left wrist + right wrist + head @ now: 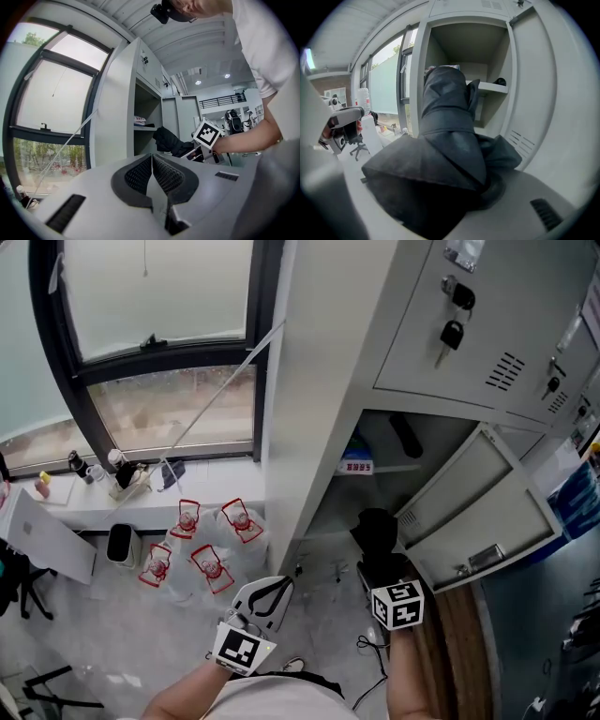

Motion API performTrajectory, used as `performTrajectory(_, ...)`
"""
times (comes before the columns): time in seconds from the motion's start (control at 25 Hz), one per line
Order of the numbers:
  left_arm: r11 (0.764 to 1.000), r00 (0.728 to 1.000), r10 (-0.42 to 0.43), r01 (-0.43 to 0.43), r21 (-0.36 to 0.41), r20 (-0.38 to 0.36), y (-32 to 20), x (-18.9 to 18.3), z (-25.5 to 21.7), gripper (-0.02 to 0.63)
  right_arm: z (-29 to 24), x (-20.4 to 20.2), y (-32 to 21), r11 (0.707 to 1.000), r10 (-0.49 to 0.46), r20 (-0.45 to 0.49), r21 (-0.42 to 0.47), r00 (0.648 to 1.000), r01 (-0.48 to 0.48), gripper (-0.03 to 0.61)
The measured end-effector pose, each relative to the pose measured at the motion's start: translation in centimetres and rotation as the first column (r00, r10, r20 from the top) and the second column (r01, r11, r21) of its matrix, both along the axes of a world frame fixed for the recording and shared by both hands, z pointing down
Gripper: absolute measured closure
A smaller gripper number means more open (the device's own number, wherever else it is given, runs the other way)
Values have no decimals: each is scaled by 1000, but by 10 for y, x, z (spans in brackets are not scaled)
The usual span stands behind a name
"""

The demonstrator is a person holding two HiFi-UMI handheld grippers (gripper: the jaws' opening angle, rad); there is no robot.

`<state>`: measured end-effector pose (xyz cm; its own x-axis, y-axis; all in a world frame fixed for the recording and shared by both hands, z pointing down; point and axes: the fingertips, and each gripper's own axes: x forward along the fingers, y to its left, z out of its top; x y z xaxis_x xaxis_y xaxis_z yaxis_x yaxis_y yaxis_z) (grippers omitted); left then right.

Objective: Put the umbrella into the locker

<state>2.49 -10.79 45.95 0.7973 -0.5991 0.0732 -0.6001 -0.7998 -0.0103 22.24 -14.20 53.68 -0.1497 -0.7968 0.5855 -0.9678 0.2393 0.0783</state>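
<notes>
Locker [309,381] door [478,507] hangs open; shelf [492,87] inside holds a small box [356,465], water bottles [202,549] stand left. Right gripper [382,570] clamps the folded black umbrella [445,117], fabric bunched; left gripper [152,161] closed, empty.

From where I stand I count one umbrella [377,529], black and folded; one locker [319,381] with one door [478,512] swung open and one shelf [380,468] inside; two grippers, a left gripper [277,589] and a right gripper [382,568], each bearing one marker cube [242,649]; two arms behind them; four water jugs [187,517] with red handles, bunched together on the floor by the window; two black-headed keys [452,334] hanging in the shut door above; one dark bin [120,545] under the sill.
</notes>
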Motion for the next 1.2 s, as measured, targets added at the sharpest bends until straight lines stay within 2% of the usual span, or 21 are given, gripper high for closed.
performTrajectory(0.12,1000,1000,-8,8,-9,19,1,-5,2,586,4,6,-12,1000,-15,-43,-22,999,14,376)
performTrajectory(0.48,999,999,-26,25,-37,-21,-3,-8,4,586,5,7,-58,996,-80,-189,-46,979,72,376)
performTrajectory(1.0,999,999,-36,34,-37,-38,-19,-8,5,586,15,4,-110,988,-148,-298,-89,943,127,376)
performTrajectory(1.2,998,999,-39,38,-52,-23,-16,-11,11,586,20,4,-128,984,-167,-339,-117,926,135,376)
